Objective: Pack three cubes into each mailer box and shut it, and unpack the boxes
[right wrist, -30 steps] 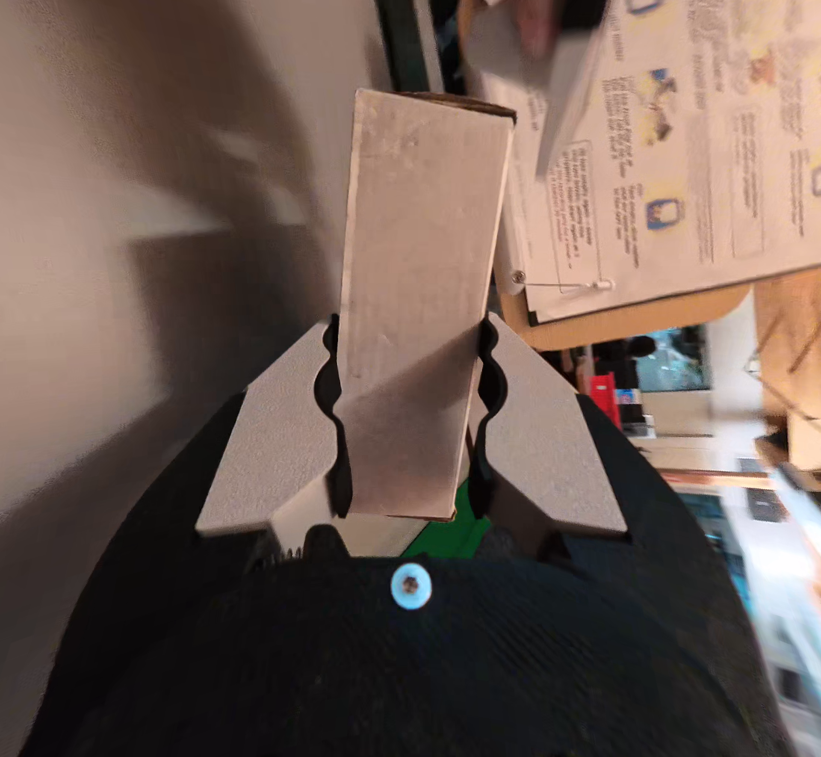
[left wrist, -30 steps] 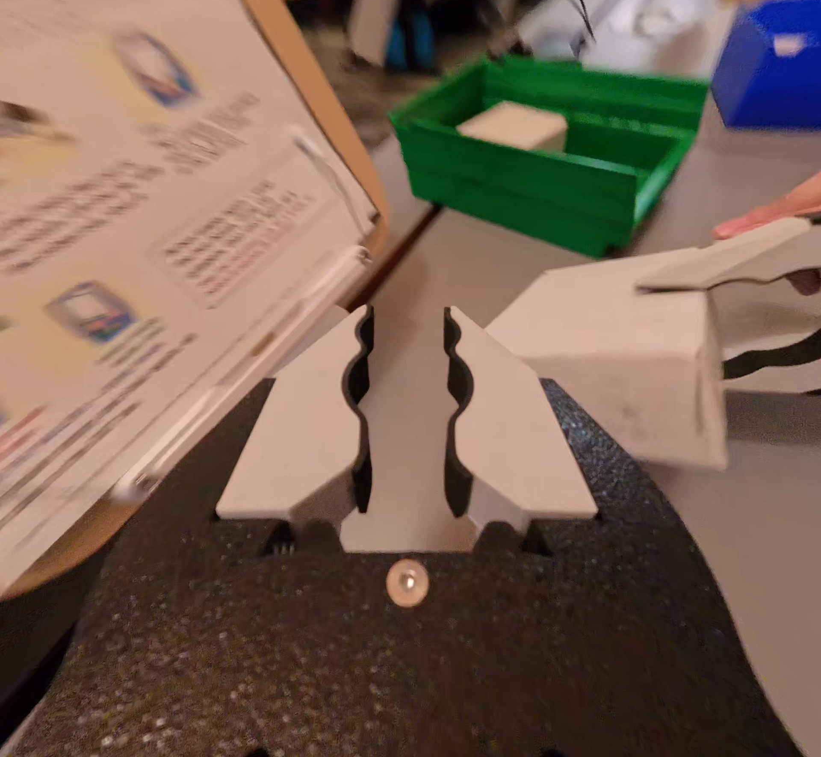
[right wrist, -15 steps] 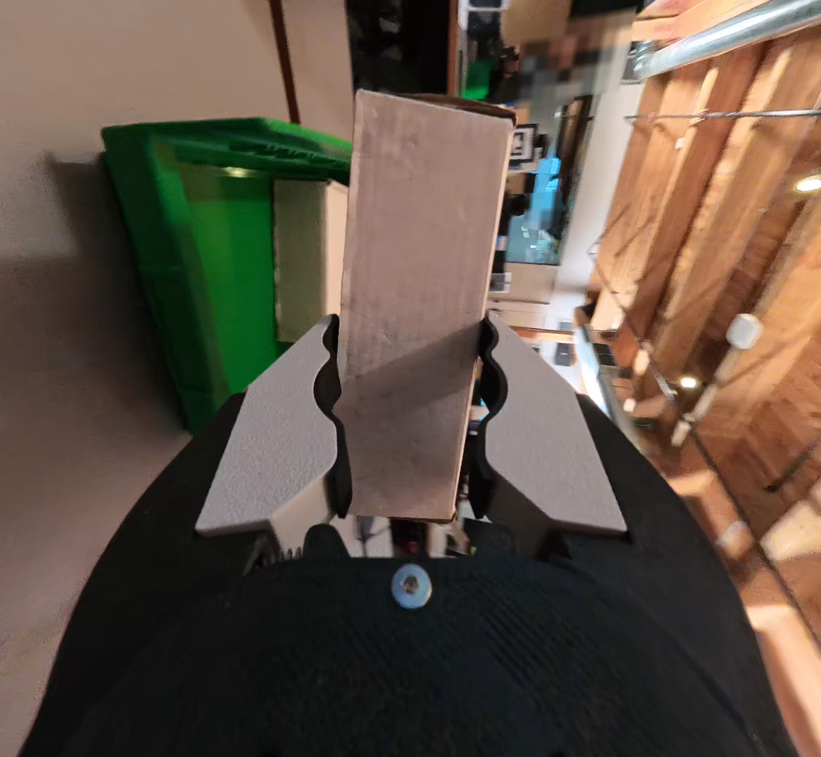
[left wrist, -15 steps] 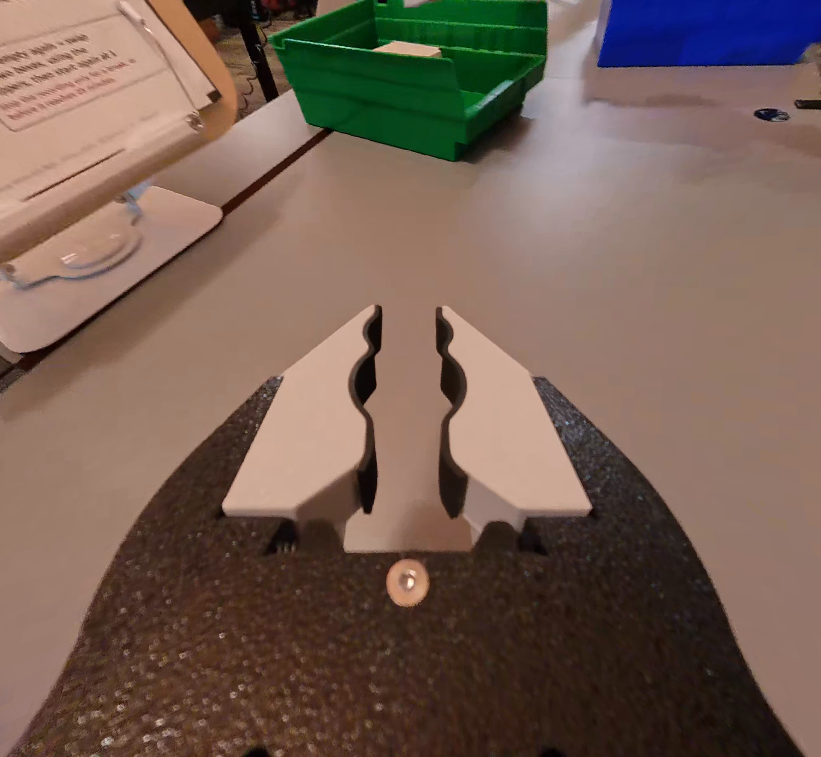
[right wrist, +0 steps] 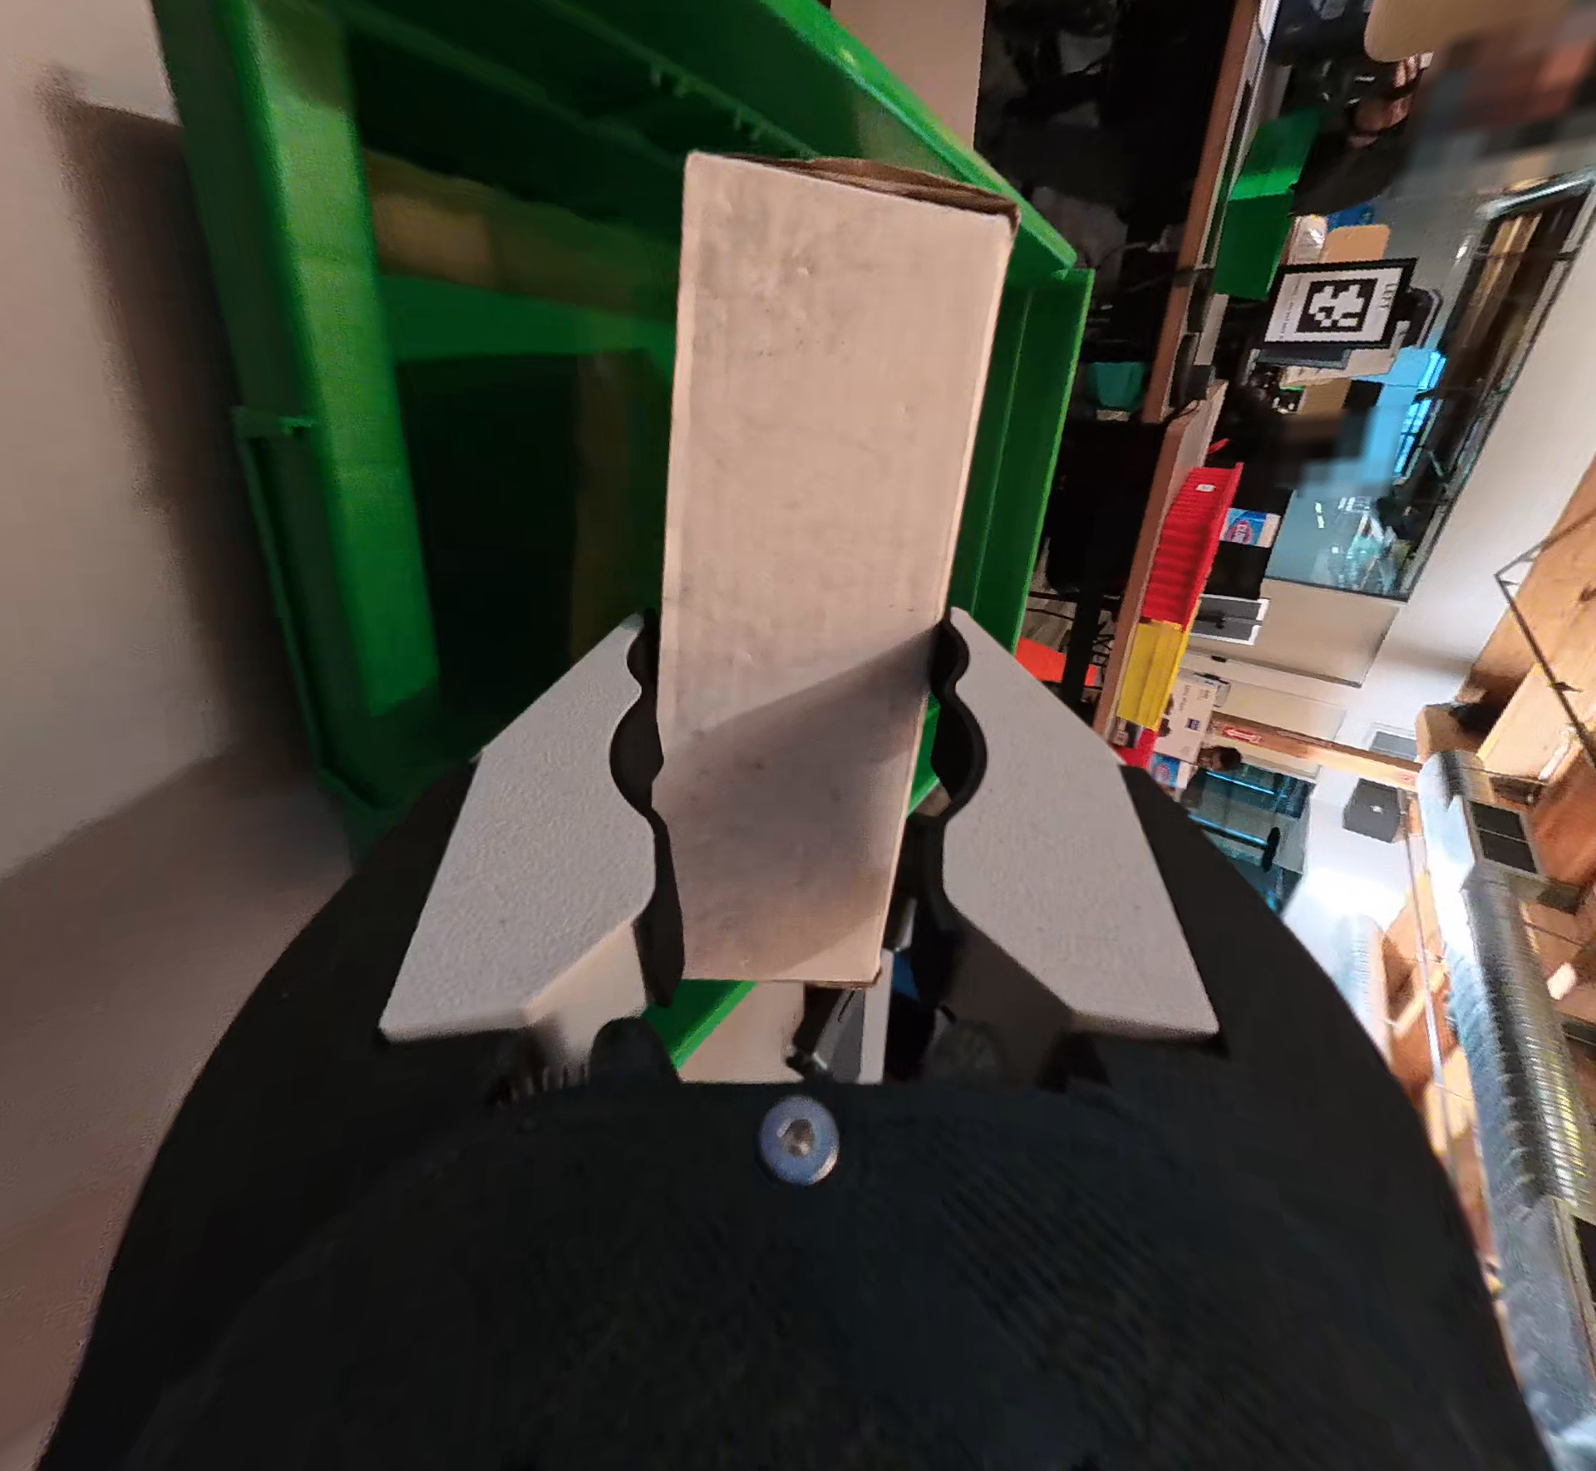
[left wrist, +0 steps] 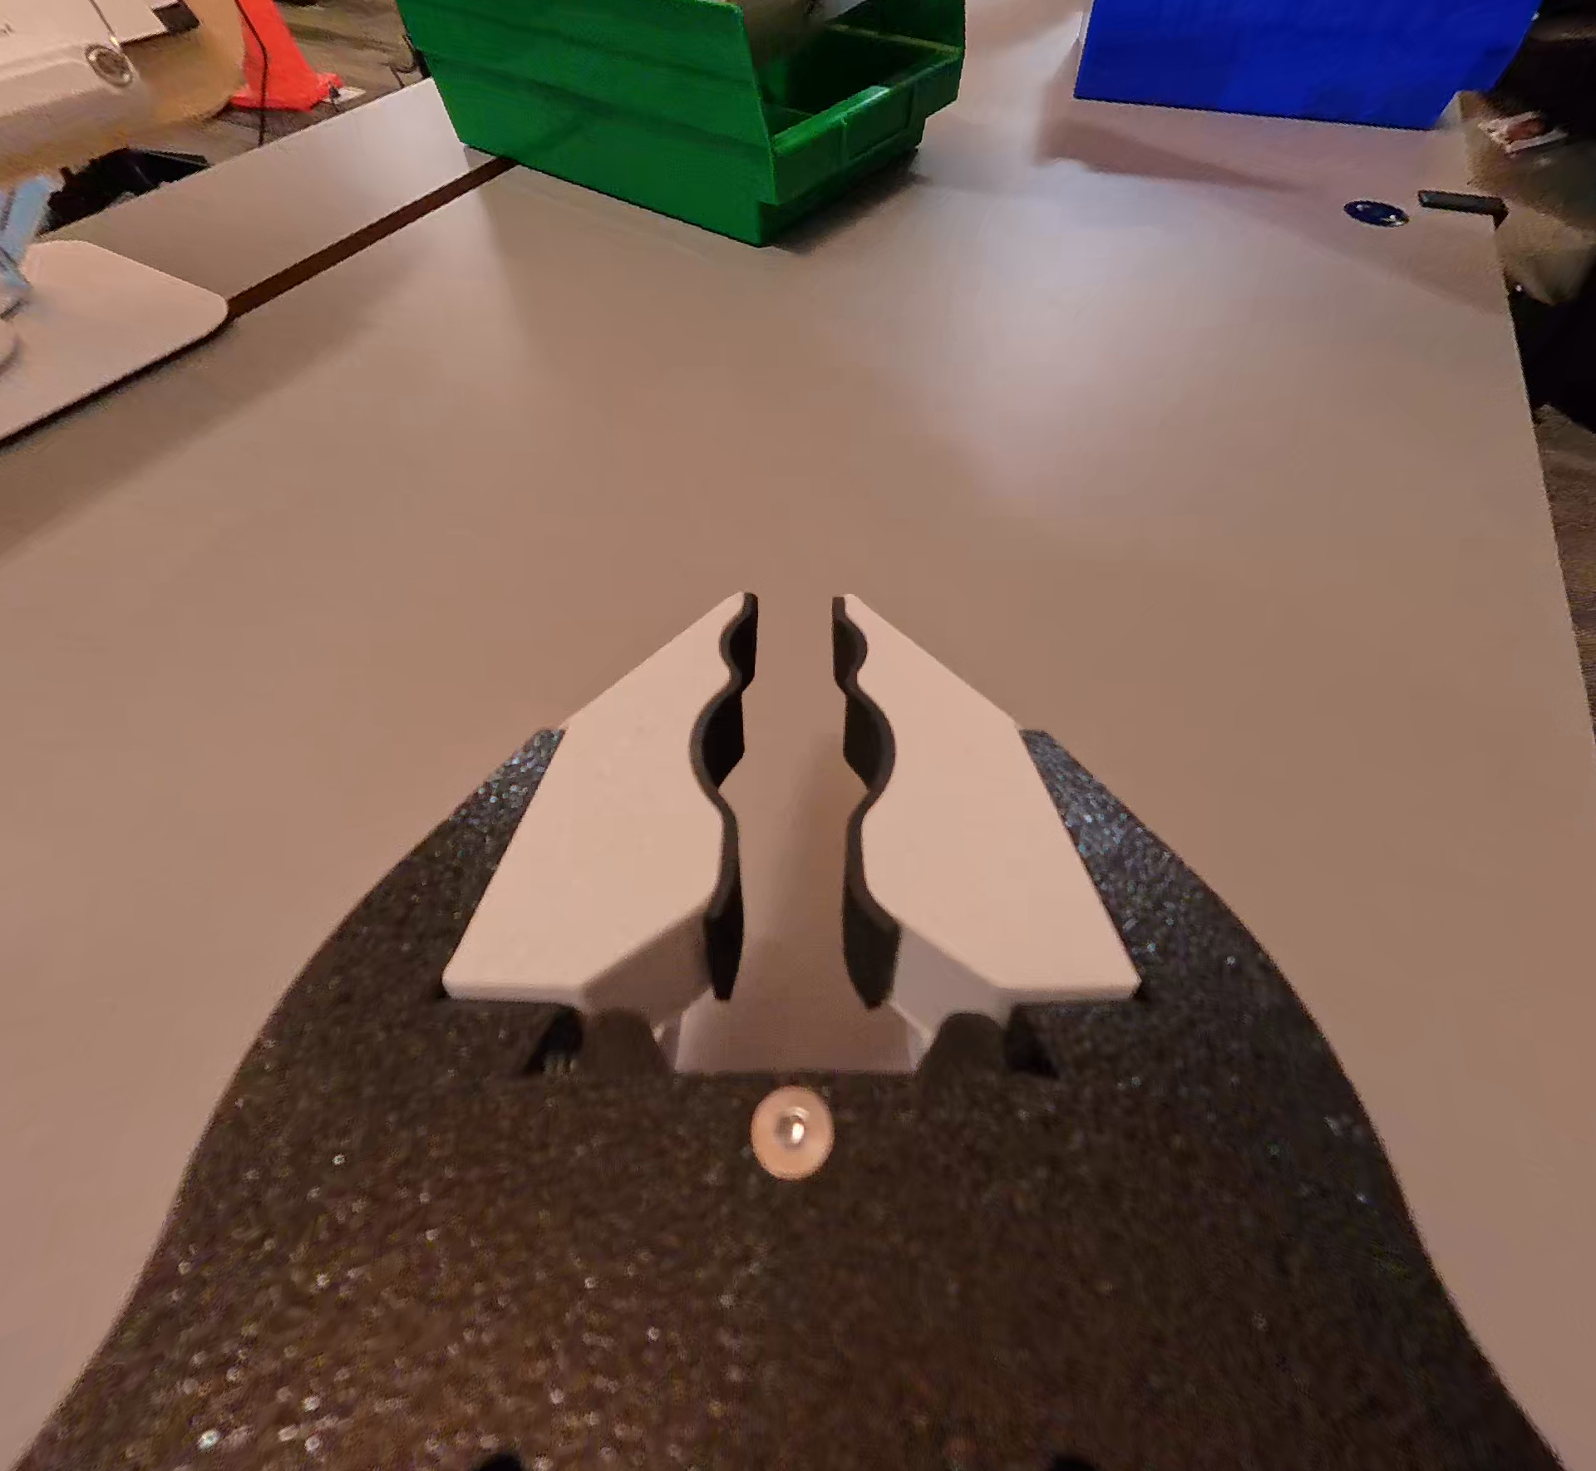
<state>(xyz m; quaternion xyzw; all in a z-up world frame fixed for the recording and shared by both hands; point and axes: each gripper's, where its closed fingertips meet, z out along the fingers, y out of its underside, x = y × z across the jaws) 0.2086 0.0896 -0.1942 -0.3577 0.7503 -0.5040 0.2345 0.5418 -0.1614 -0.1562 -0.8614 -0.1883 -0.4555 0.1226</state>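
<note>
My right hand-held gripper [right wrist: 799,717] is clamped on the white mailer box [right wrist: 812,531], tilted over the green bin [left wrist: 604,61]; my left hand-held gripper [left wrist: 794,635] hangs low over the grey worktop [left wrist: 1036,437], its fingers slightly apart and holding nothing; a blue bin [left wrist: 1295,13] stands beside the green one.

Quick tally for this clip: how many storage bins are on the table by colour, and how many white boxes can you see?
Green bin: 1
Blue bin: 1
White mailer box: 2, one in the right claw, another lying in the green bin
Total: 4
</note>
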